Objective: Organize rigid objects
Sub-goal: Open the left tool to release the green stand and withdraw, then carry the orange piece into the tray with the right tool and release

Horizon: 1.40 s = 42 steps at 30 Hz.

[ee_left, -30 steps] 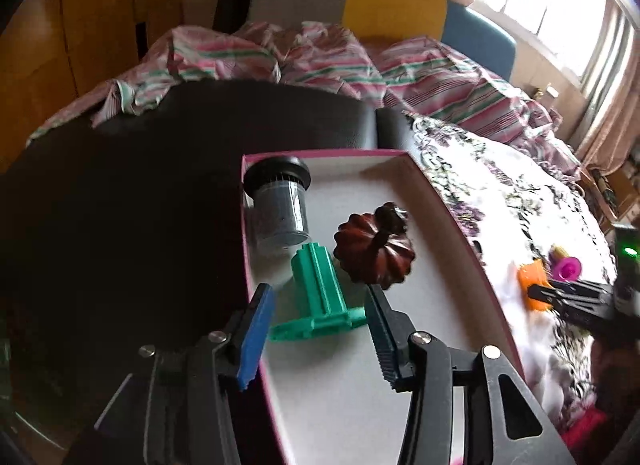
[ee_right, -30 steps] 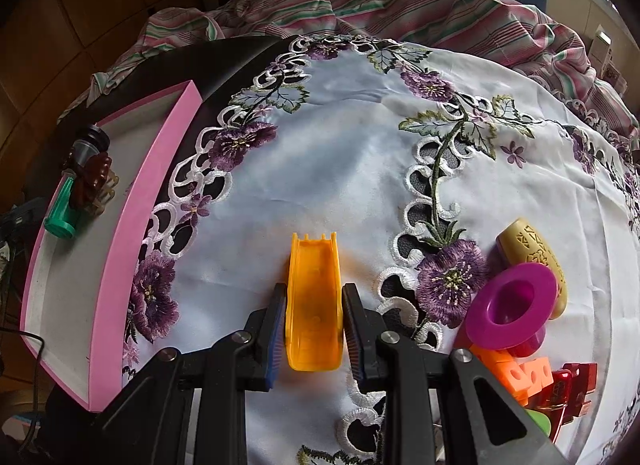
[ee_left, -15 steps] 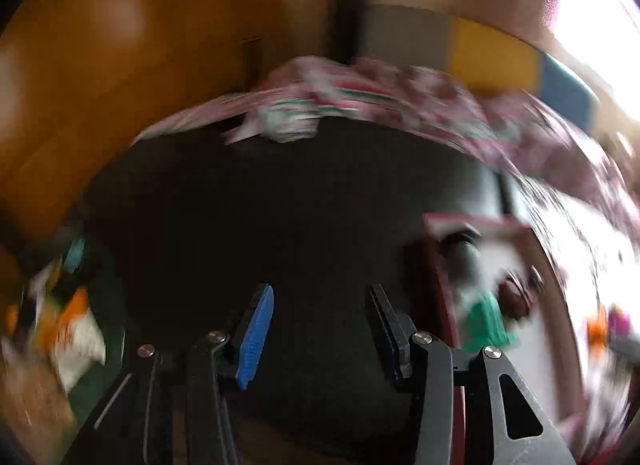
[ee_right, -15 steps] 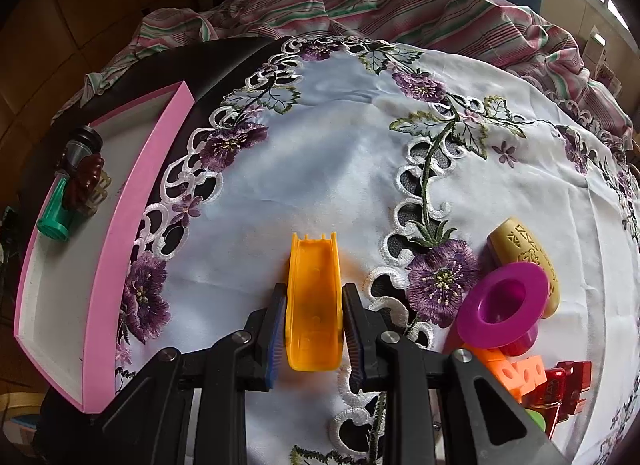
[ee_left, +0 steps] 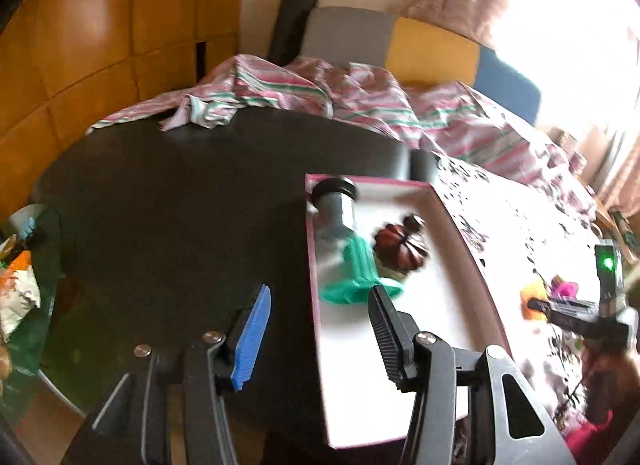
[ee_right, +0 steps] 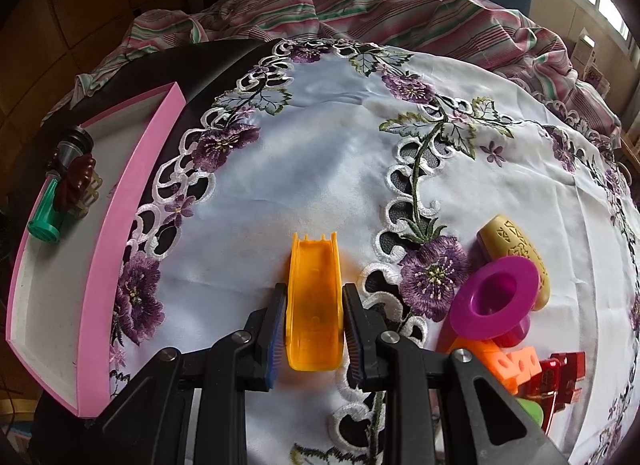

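Our right gripper (ee_right: 314, 331) pinches an orange plastic piece (ee_right: 315, 301) between its pads, the piece lying on the white embroidered tablecloth (ee_right: 320, 153) and pointing toward 12 o'clock from the fingers. At 3 o'clock of it sits a cluster of toys: a purple spool (ee_right: 494, 297) leaning over a tan carved block (ee_right: 510, 241), with orange (ee_right: 506, 361) and red (ee_right: 560, 375) pieces just below them. At 9 o'clock stands the pink-walled tray (ee_right: 120, 233) with its white floor, holding a grey bottle with a black cap (ee_right: 72, 147), a green peg (ee_right: 46, 215) and a brown ribbed piece (ee_right: 76, 181), all bunched together at the tray's far end. Our left gripper (ee_left: 316, 329) hovers with nothing between its fingers, the jaws opening (the blue pad (ee_left: 252, 339) is over the dark tabletop (ee_left: 180, 217), the black one over the tray's near half). From that view the tray (ee_left: 400, 345) lies at 2 o'clock of the fingers, and the right gripper shows at 3 o'clock, over the tablecloth, with the orange piece at its tip. A striped cloth (ee_left: 360, 105) is heaped at the table's far edge.
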Each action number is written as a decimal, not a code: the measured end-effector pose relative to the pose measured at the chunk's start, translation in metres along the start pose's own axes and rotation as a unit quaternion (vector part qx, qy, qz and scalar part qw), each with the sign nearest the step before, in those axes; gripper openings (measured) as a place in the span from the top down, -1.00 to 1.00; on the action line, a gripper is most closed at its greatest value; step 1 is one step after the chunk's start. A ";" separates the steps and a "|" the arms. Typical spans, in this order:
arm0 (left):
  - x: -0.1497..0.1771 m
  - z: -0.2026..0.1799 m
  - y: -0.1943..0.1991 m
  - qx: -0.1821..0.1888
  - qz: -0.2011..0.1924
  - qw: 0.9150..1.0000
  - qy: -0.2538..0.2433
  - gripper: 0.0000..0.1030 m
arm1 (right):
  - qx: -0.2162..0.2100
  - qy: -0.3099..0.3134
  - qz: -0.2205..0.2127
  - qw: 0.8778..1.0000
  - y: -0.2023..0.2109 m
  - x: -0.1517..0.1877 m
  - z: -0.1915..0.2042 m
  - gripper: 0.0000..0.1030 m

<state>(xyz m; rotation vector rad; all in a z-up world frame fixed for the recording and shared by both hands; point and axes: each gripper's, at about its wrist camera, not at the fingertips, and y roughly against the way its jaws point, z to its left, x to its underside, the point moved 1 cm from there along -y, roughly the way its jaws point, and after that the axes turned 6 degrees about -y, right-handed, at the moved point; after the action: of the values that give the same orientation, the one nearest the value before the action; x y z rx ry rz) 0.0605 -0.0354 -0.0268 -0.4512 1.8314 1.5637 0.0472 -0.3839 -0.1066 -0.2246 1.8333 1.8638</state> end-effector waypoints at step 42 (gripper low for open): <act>0.030 0.005 -0.013 0.003 0.036 0.999 0.009 -0.09 | -0.085 0.090 -0.027 0.992 0.002 -0.053 0.166 0.50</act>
<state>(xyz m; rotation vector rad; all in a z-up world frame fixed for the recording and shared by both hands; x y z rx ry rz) 0.0490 -0.0286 -0.0572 -0.4011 1.8840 1.6074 0.1305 -0.2353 -0.0680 -0.5128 1.7638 2.0205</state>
